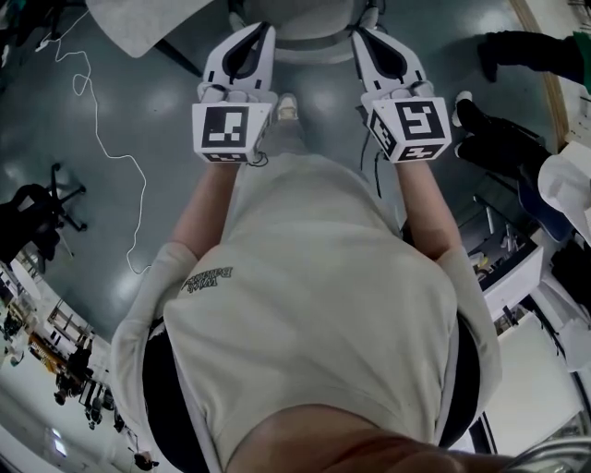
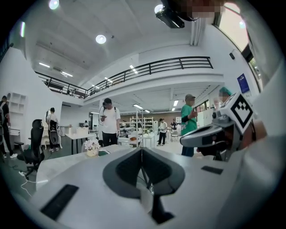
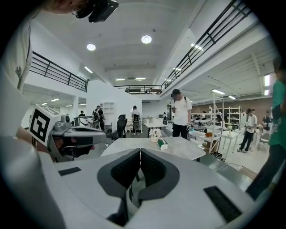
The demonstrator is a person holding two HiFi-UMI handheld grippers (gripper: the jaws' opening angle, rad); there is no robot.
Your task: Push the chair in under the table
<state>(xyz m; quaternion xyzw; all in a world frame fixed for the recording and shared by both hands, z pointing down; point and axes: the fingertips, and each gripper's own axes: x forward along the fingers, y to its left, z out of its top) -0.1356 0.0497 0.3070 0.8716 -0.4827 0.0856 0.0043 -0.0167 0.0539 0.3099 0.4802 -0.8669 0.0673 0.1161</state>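
Note:
Both grippers are held out in front of my chest, side by side, pointing forward. The left gripper (image 1: pixel 262 31) (image 2: pixel 141 150) and the right gripper (image 1: pixel 363 37) (image 3: pixel 140 151) are shut with nothing between the pads. Between their tips at the top edge of the head view lies a pale rounded shape, apparently the chair (image 1: pixel 312 26); whether the tips touch it I cannot tell. A pale round table (image 3: pixel 172 150) (image 2: pixel 67 161) stands just ahead, with a small flower pot (image 3: pixel 155 133) (image 2: pixel 92 148) and a green tissue box (image 3: pixel 162 144) on it. Its corner (image 1: pixel 138 23) shows at the top left.
A white cable (image 1: pixel 103 139) trails over the grey floor at left, near a black office chair (image 1: pixel 37 217). A person in black (image 1: pixel 517 55) stands at right, by benches and shelving (image 1: pixel 512 268). Several people (image 3: pixel 181 112) (image 2: pixel 108 123) stand beyond the table.

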